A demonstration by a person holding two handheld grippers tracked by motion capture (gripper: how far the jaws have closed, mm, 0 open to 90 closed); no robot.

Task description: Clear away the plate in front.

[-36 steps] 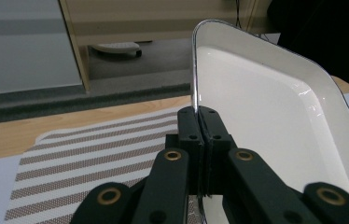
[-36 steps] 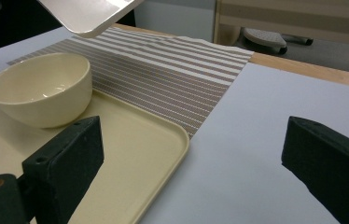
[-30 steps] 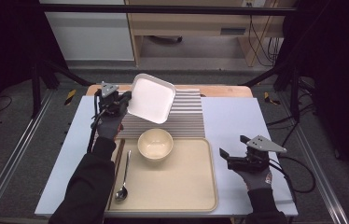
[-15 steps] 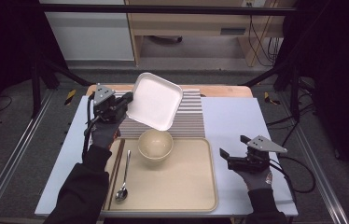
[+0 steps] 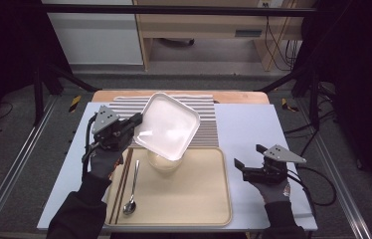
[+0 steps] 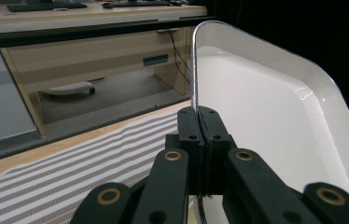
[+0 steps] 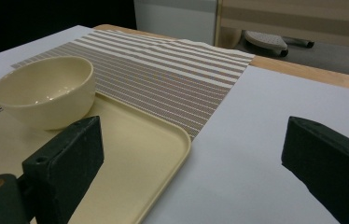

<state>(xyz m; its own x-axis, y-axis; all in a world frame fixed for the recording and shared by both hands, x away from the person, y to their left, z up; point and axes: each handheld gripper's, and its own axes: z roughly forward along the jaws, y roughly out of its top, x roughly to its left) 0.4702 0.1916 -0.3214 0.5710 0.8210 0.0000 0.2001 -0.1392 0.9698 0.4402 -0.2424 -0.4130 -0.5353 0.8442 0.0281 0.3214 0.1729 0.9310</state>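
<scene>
My left gripper (image 5: 135,120) is shut on the rim of a white square plate (image 5: 168,126), holding it tilted in the air over the cream bowl (image 5: 163,162). In the left gripper view the plate (image 6: 275,112) stands on edge, its rim pinched between the closed jaws of the left gripper (image 6: 202,116). The bowl (image 7: 44,91) sits at the back of the cream tray (image 5: 194,194). At the right, over the white table, my right gripper (image 5: 246,165) is open with nothing between its jaws, and in its own view the right gripper (image 7: 191,149) faces the tray's corner.
A spoon (image 5: 132,191) and dark chopsticks (image 5: 120,186) lie on the tray's left side. A striped placemat (image 5: 206,122) lies behind the tray (image 7: 154,140) on the white table (image 5: 253,129). Bare table surrounds the right gripper.
The left gripper has carried the plate nearer and to the right, from over the striped mat to above the bowl. The right gripper has stayed in place.
</scene>
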